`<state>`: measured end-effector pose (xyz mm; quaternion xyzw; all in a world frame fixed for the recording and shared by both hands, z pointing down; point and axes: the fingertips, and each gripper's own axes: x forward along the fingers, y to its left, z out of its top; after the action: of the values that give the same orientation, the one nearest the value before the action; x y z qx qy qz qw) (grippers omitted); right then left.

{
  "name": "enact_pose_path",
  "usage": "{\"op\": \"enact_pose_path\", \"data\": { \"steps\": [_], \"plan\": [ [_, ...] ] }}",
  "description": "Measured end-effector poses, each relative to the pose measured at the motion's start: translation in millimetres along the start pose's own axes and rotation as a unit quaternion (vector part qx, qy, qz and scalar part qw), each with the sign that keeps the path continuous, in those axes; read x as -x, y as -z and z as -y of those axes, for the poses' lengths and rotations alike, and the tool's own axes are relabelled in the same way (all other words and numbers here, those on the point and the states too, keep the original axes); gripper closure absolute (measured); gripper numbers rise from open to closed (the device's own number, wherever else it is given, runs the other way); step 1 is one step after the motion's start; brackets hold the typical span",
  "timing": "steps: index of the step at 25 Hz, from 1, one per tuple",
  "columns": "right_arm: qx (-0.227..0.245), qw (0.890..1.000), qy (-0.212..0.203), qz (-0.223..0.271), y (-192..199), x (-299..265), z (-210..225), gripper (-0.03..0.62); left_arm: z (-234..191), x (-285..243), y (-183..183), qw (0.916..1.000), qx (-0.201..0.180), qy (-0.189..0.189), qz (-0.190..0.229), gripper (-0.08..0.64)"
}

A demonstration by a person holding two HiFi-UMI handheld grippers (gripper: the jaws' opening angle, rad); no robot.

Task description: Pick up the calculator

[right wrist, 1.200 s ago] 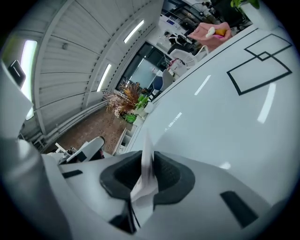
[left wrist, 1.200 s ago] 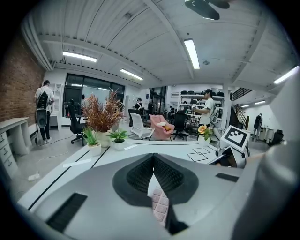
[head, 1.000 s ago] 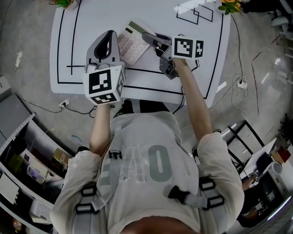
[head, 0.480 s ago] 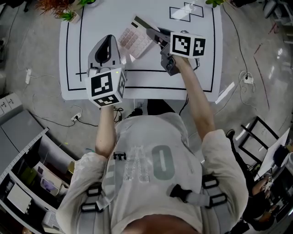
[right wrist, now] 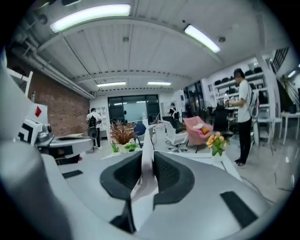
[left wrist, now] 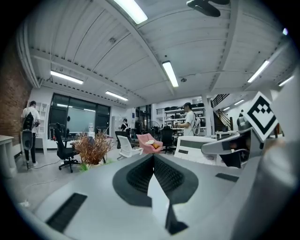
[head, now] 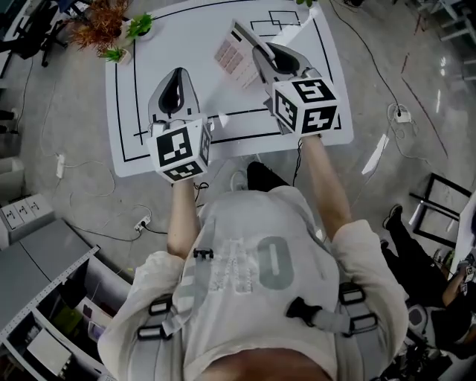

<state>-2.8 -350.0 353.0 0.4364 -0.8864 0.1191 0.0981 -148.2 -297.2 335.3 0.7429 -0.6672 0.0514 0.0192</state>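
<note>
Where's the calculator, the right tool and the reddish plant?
calculator (head: 234, 56), head view, its keypad.
right tool (right wrist: 146, 157), right gripper view, between its tips.
reddish plant (head: 100, 18), head view, its leaves.

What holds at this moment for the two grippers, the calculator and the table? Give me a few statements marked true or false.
1. The right gripper is closed on the calculator. True.
2. The left gripper also grips the calculator. False: its jaws are together with nothing between them, and it is apart from the calculator.
3. The calculator lies flat on the table. False: it stands on edge between the right gripper's jaws, tilted above the tabletop.
4. A reddish-brown plant stands at the table's far left corner. True.
</note>
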Motion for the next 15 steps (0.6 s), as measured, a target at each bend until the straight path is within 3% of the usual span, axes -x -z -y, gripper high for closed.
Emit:
{"op": "enact_pose_path", "data": {
  "steps": [3,9,15],
  "plan": [
    [0.039,0.997,0.045,0.052,-10.6,47.2,-7.0,0.517,15.7,23.4,-13.4,0.9997,-0.005,0.007,0.022,0.539],
    [0.048,0.986,0.120,0.108,-4.3,120.7,-24.1,0.517,26.7,73.4,-21.4,0.9981,-0.028,0.016,0.053,0.540],
    [0.053,0.978,0.155,0.132,9.9,157.0,-48.7,0.517,15.1,99.3,-20.4,0.9970,-0.038,0.009,0.067,0.540]
  ]
}}
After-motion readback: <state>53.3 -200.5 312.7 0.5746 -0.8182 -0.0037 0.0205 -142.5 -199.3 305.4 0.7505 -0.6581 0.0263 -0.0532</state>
